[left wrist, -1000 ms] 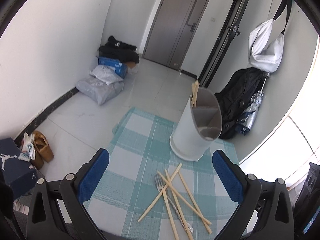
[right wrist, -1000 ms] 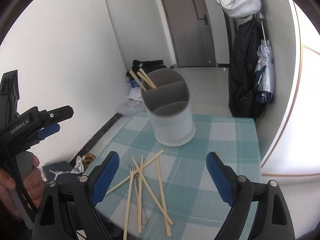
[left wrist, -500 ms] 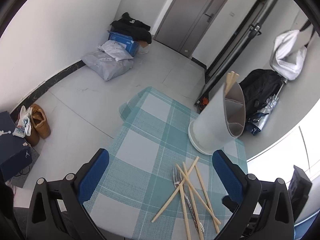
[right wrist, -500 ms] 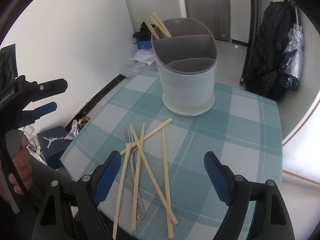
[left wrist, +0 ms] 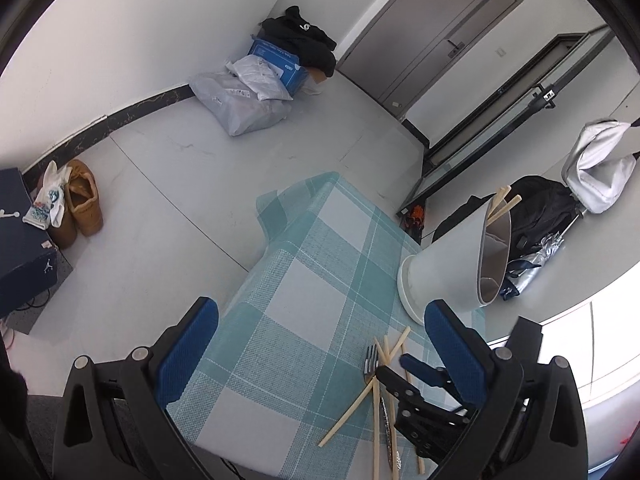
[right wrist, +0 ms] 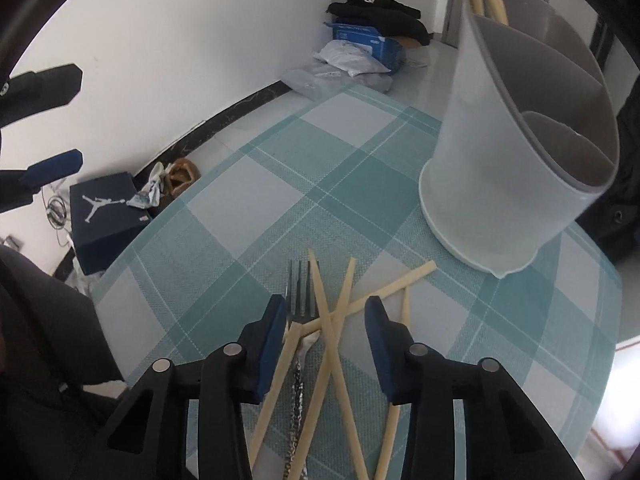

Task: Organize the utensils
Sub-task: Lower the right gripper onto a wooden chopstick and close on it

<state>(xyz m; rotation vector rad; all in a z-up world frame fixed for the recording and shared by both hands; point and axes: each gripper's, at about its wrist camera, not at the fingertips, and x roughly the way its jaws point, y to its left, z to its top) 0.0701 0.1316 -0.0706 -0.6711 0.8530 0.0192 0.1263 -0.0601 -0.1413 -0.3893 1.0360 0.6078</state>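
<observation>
Two claws: right claw (right wrist: 326,320) is the nearer one, down over the pile; left claw (left wrist: 320,340) hangs off to its side, over bare cloth.
Right claw state: jaws have just been closing and stand half-narrowed; the fork and crossed chopsticks lie between the pads, and nothing is yet pinched or lifted, though the left-hand pad sits just beside one stick.
Left claw state: wide, released, nothing between its fingers.
Between right pads: fork (right wrist: 301,292), tines pointing ahead and away, handle running back under the claw; chopsticks (right wrist: 334,320) crossed over it.
Long axis: fork and most sticks run roughly along the claw's forward line, so the pads close across them; one stick lies slantwise, ahead and to the right.
Judgement: the grab likely takes several pieces at once, since they overlap.
Beyond, ahead-right: holder (right wrist: 516,168), upright on the cloth (right wrist: 248,208), well apart from the pile, more chopsticks already in its far compartment.
</observation>
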